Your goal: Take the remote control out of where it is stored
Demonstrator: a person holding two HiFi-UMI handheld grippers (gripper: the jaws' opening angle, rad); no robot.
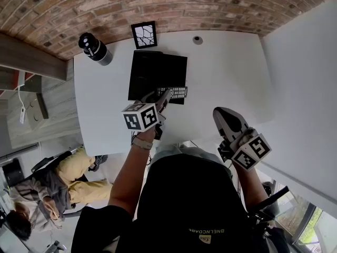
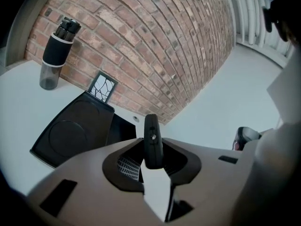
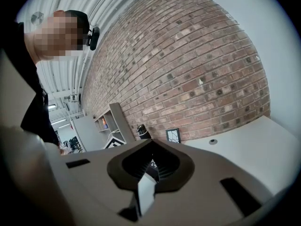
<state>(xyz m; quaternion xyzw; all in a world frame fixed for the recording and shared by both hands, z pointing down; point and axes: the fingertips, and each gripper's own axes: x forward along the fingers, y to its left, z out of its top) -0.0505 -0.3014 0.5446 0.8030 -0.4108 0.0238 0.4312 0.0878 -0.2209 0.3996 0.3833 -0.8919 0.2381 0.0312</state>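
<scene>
- Across the top of the head view runs a rough red-brown brick wall (image 1: pixel 158 4); pale plain walls close the right side, and a wood-look floor shows at far left.
- Below the wall, a smooth white table (image 1: pixel 231 73) with rounded corners fills the middle of the frame, with a small round fitting near its far edge.
- At lower left of the head view, beyond the table's edge, a person in yellow trousers (image 1: pixel 79 170) sits.
- On the table's upper middle lies a flat, matte black case (image 1: pixel 150 70); in the left gripper view one panel bears a shallow round ring.
- The right gripper (image 1: pixel 220 114), grey with a marker cube, hangs at centre right over the table edge, well apart from the case; its jaws are pressed together with nothing between them.
- The left gripper (image 1: pixel 163 98) reaches toward the case's near right corner and clamps the remote control (image 1: pixel 178 92).
- This slim black remote shows grey buttons in the head view; in the left gripper view it stands on edge between the jaws, pointing away.
- At upper left stands a black-sleeved bottle (image 1: pixel 95 48) with a clear base.
- Against the wall leans a small black-framed picture (image 1: pixel 144 34) with a crackle pattern.
</scene>
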